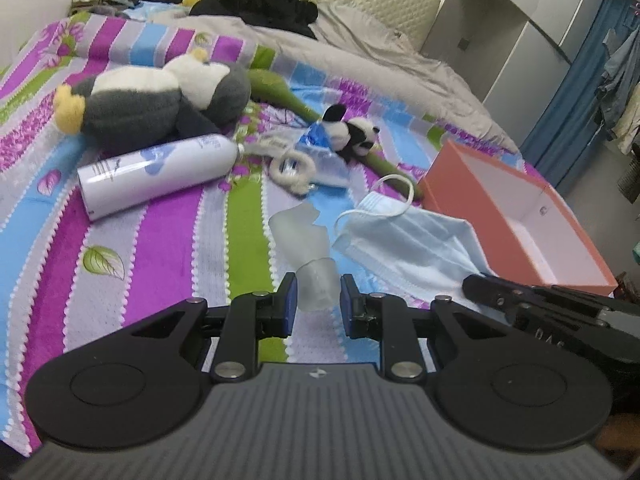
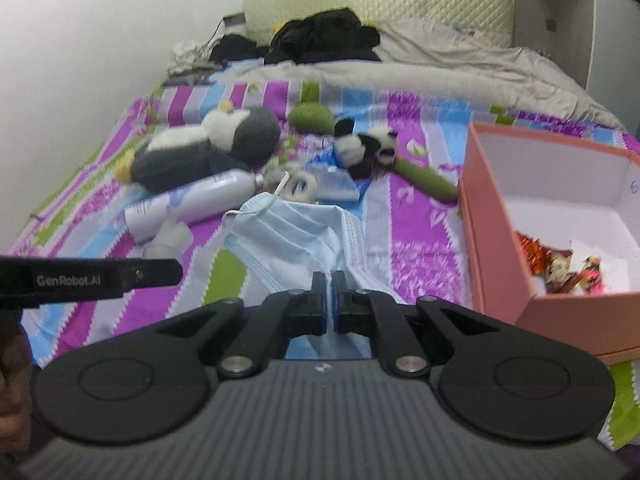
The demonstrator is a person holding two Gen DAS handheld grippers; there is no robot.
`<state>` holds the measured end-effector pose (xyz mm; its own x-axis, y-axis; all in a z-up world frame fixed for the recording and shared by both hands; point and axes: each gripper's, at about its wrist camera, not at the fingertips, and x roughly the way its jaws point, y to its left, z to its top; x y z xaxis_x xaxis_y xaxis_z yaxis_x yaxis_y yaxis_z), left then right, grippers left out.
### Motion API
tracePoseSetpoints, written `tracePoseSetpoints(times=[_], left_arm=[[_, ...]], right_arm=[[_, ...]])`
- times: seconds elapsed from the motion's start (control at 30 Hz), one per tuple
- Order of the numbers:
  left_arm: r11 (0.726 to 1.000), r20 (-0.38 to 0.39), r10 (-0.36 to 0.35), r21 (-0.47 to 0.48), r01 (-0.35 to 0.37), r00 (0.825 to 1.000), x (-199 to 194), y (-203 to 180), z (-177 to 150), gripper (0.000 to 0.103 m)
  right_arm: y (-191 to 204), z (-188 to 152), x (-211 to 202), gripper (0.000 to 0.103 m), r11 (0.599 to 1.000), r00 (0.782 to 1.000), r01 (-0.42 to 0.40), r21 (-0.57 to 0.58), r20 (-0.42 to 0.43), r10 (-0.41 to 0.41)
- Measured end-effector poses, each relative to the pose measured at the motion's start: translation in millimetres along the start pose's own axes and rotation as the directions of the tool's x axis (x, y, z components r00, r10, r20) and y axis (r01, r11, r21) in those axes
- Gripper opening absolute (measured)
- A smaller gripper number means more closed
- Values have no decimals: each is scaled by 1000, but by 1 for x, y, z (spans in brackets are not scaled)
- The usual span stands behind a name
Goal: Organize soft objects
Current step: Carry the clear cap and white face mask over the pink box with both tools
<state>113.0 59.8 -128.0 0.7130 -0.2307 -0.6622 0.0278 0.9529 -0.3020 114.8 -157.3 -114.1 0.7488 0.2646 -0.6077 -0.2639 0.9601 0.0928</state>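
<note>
Face mask (image 2: 296, 236) | pinched in right hand-held gripper (image 2: 329, 300) | left hand-held gripper (image 1: 318, 300) clamps translucent soft piece (image 1: 316, 284)

Pale blue mask (image 2: 296, 232), salmon-pink box (image 2: 500, 264), striped bedspread (image 1: 168, 248)

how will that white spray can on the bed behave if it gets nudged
The white spray can lies on its side on the striped blanket, so it will probably roll across its length. Its smooth round body looks rigid and likely slippery to pinch. The penguin plush just behind it may stop it rolling that way.
</note>
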Motion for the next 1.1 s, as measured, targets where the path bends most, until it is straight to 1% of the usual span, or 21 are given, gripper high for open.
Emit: tracePoseSetpoints(times=[0.1,0.3,0.43,0.57,0.7,0.83,1.0,1.1], left_arm=[[1000,13,-11,4,11,1000,-12,-5,8,26],[999,58,-40,36,38,998,-33,-30,31,26],[997,92,-67,46,63,994,-44,-52,51,26],[993,110,-95,75,87,989,-46,-80,70,26],[988,118,-126,101,114,985,-41,-111,87,26],[981,109,-158,130,144,981,-26,-145,102,26],[970,74,-198,162,184,978,2,-187,113,26],[961,38,-214,187,203,976,26,-211,115,26]], right_arm=[[-3,11,-13,7,1000,999,1,13,34,-2],[-12,35,-39,7,999,995,0,39,98,-4],[-23,50,-53,7,999,991,12,41,135,-18],[-44,64,-62,7,998,986,33,58,163,-42],[-73,73,-72,7,994,980,56,90,188,-72],[-105,81,-76,7,987,972,83,138,209,-111],[-145,83,-70,7,974,970,133,182,180,-166],[-169,78,-62,7,962,970,151,227,154,-189]])
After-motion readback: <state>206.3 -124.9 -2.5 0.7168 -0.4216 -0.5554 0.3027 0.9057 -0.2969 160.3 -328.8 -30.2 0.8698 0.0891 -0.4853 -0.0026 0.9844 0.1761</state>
